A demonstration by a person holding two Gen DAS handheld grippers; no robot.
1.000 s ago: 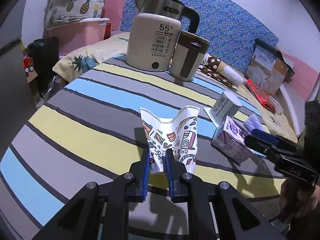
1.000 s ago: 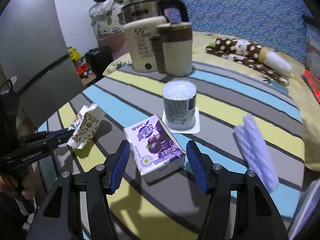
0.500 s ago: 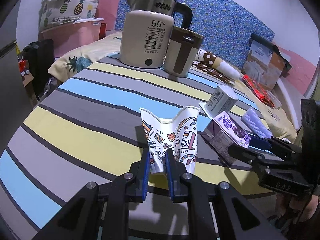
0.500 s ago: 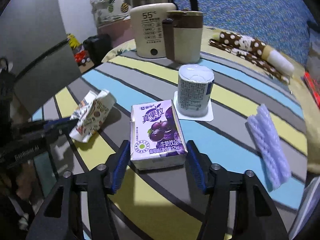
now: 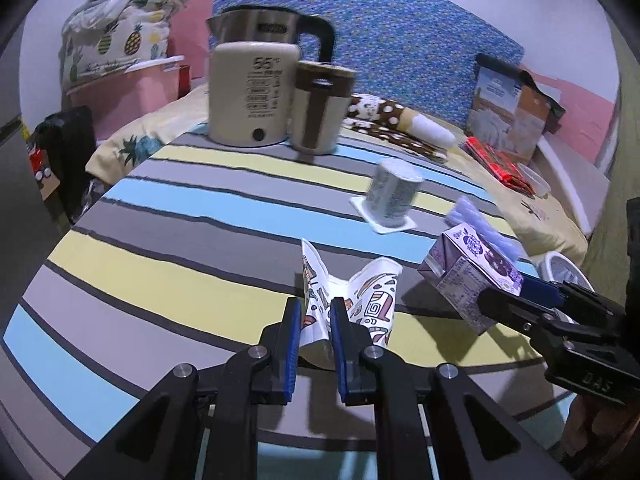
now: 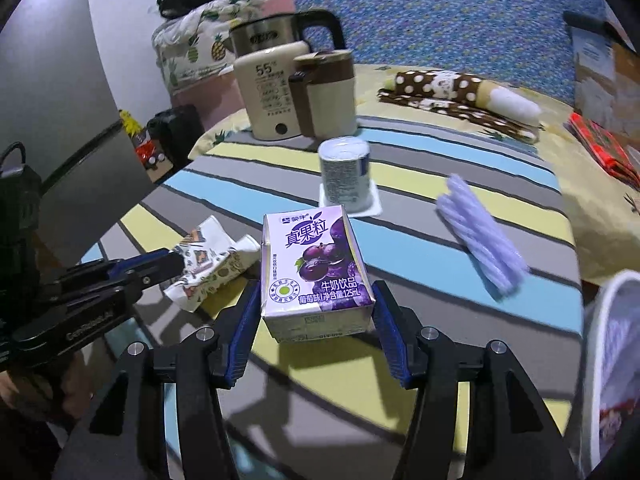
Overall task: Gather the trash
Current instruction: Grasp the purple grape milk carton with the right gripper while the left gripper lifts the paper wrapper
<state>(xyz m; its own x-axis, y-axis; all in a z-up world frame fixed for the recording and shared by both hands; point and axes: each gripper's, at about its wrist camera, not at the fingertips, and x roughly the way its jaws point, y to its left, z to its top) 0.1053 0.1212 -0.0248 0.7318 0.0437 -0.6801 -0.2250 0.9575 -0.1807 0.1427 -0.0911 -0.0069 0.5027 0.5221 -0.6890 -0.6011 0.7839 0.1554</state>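
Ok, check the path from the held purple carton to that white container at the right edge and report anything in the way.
Nothing visible blocks it. The purple carton sits between the right gripper fingers, and only bare striped cloth lies between it and the white container. The lilac bundle lies farther back, off that line.

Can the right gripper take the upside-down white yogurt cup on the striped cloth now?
Probably not yet: the right gripper already holds the purple milk carton between its blue pads, though the yogurt cup stands unobstructed behind.
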